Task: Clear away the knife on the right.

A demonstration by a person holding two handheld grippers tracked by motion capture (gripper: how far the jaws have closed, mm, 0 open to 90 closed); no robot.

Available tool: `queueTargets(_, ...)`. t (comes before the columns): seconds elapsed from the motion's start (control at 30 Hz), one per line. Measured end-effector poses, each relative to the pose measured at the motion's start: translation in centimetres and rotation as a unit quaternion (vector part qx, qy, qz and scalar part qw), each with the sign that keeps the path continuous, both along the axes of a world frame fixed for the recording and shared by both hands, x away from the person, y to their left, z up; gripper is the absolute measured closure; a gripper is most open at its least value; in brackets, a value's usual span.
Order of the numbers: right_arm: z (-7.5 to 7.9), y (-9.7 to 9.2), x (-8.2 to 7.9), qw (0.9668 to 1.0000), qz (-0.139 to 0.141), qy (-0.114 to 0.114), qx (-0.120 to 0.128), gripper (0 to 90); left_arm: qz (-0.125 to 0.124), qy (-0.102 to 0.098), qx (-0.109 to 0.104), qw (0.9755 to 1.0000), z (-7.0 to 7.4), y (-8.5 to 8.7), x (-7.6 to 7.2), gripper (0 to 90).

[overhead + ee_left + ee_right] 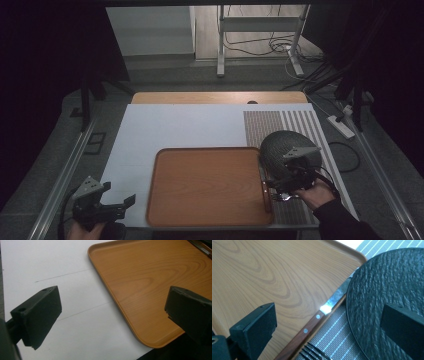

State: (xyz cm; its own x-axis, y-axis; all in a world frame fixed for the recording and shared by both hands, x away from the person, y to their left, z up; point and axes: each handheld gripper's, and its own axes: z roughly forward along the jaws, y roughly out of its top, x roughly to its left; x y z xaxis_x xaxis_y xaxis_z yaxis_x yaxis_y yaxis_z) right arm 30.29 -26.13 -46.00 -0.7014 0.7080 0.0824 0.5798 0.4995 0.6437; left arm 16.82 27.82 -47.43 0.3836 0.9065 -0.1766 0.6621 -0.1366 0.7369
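A bare wooden tray (pixel 210 185) lies at the middle of the white board. A knife (pixel 264 188) with a wooden handle (pixel 308 327) rests along the tray's right rim, its blade (pixel 338 296) running under the edge of a black textured plate (pixel 285 149). A fork (pixel 312 353) shows its tines just below the knife. My right gripper (pixel 274 187) hovers open over the knife handle and fork, with one jaw over the tray (pixel 262 277) and the other over the plate (pixel 387 285). My left gripper (pixel 125 204) is open and empty near the tray's front left corner (pixel 150 340).
A grey striped placemat (pixel 280 125) lies under the plate on the right side of the white board (pixel 175 125). The table's wooden far edge (pixel 215 97) shows behind it. Metal rails run along both sides, and cables and a stand are on the floor beyond.
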Motion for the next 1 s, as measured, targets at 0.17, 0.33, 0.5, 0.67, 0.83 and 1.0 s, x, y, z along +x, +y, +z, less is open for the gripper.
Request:
queueTargets(0.17,0.2,-0.9,-0.6,0.9999,-0.011,-0.007,0.003,1.0,0.000,0.000,-0.001,1.0000,0.0,0.0,0.0,1.7)
queueTargets(0.33,0.4,-1.9,-1.4,0.9995,-0.028,-0.015,0.007,0.6,0.000,0.000,-0.003,1.0000,0.0,0.1,0.0,1.7)
queueTargets(0.5,0.6,-2.9,-2.2,0.9988,-0.041,-0.019,0.018,0.5,0.001,0.000,-0.005,1.0000,0.0,0.1,0.0,1.7)
queueTargets(0.67,0.6,-3.9,-3.0,0.9978,-0.059,-0.027,0.017,0.0,0.002,0.000,-0.008,1.0000,0.0,0.1,0.0,1.7)
queueTargets(0.83,0.7,-5.0,-3.9,0.9960,-0.077,-0.038,0.023,0.0,0.002,-0.001,-0.009,1.0000,0.0,0.2,0.0,1.6)
queueTargets(1.0,0.6,-5.8,-4.8,0.9946,-0.091,-0.042,0.027,0.0,0.002,-0.001,-0.008,1.0000,0.0,0.2,0.0,1.6)
